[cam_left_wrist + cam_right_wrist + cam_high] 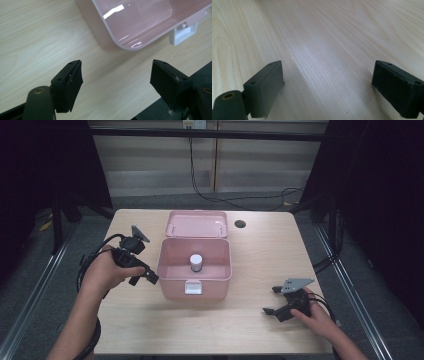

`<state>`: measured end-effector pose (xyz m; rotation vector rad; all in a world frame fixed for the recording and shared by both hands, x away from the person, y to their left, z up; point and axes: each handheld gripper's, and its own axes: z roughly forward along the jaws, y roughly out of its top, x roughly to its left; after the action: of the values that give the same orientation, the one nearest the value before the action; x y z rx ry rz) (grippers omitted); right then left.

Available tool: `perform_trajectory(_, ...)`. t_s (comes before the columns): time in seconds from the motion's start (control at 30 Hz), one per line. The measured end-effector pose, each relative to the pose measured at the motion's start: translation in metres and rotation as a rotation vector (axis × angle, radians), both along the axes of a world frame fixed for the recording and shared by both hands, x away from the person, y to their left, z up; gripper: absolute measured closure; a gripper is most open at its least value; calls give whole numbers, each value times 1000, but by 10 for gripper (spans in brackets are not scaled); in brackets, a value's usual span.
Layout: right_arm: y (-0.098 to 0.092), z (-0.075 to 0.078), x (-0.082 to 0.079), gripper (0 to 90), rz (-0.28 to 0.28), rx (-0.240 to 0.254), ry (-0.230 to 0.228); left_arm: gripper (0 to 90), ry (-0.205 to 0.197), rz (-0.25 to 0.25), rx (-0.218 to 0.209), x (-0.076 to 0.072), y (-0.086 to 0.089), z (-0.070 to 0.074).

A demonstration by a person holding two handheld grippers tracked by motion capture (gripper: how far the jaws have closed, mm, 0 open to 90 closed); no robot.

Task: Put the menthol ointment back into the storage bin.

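An open pink plastic box with a hinged lid sits mid-table, a small white cylindrical jar upright inside it. The left gripper hovers just beside the box's wall at nine o'clock, jaws apart and empty (the box's white front latch appears in the left gripper view). The right gripper rests at four o'clock on the pale wooden table, jaws spread, holding nothing.

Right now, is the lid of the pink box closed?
No, the lid stands open behind the pink box, and a white-capped container sits upright inside.
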<state>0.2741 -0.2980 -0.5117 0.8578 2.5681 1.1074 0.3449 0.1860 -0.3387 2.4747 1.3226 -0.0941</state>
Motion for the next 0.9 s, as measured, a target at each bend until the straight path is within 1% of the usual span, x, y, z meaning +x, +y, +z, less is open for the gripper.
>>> perform_trajectory(0.07,0,0,0,98,0,0,0,253,-1,2,-4,-2,3,-3)
perform_trajectory(0.1,0,0,0,98,0,0,0,253,5,4,-8,-3,4,-5)
perform_trajectory(0.3,0,0,0,98,1,-2,2,253,1,8,-8,-8,10,-18)
perform_trajectory(0.33,0,0,0,97,1,-2,2,253,7,5,-10,-9,11,-20)
perform_trajectory(0.5,0,0,0,97,1,-2,3,253,10,20,-23,-13,16,-35)
perform_trajectory(0.57,0,0,0,98,0,-2,3,253,15,17,-38,-14,18,-42)
perform_trajectory(0.7,0,0,0,98,1,-2,2,253,28,20,-46,-16,20,-53)
perform_trajectory(0.87,0,0,0,98,1,-2,3,253,27,32,-67,-20,23,-66)
perform_trajectory(0.9,0,0,0,98,0,-2,3,253,27,25,-66,-20,24,-69)
